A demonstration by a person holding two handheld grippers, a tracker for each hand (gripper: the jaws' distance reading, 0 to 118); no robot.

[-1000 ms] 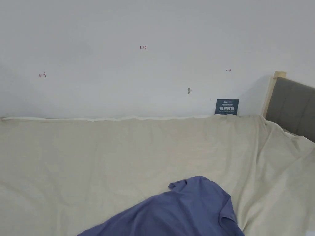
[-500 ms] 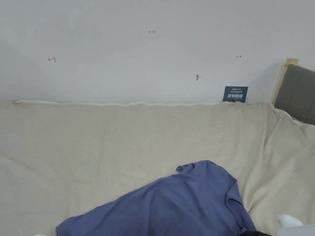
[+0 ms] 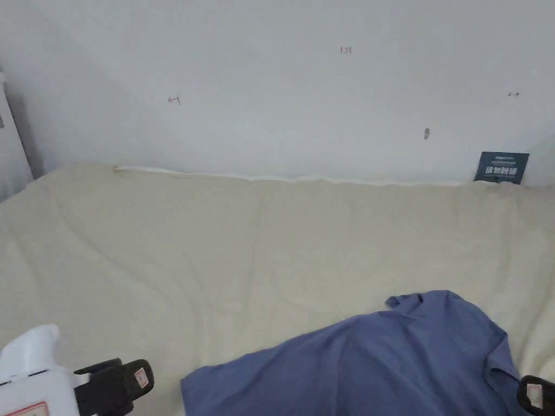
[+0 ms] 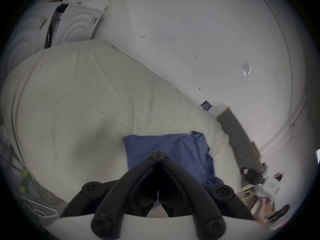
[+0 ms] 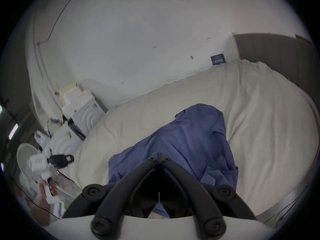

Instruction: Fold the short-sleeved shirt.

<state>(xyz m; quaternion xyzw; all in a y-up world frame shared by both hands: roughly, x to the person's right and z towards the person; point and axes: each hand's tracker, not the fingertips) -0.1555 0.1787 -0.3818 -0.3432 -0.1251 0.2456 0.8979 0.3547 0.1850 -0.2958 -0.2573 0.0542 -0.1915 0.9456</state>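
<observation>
Head view: the blue shirt (image 3: 379, 363) lies rumpled on the bed (image 3: 217, 254), to the right of the left tool (image 3: 116, 382) and touching or just under the right tool (image 3: 536, 395) at the frame corner.

Left gripper view: the left tool (image 4: 158, 156) has its jaws closed together on nothing, the shirt just beyond the tips.

Right gripper view: the right tool (image 5: 159, 156) is likewise closed and empty above the shirt.

No fold looks made yet; spreading and folding are all left
</observation>
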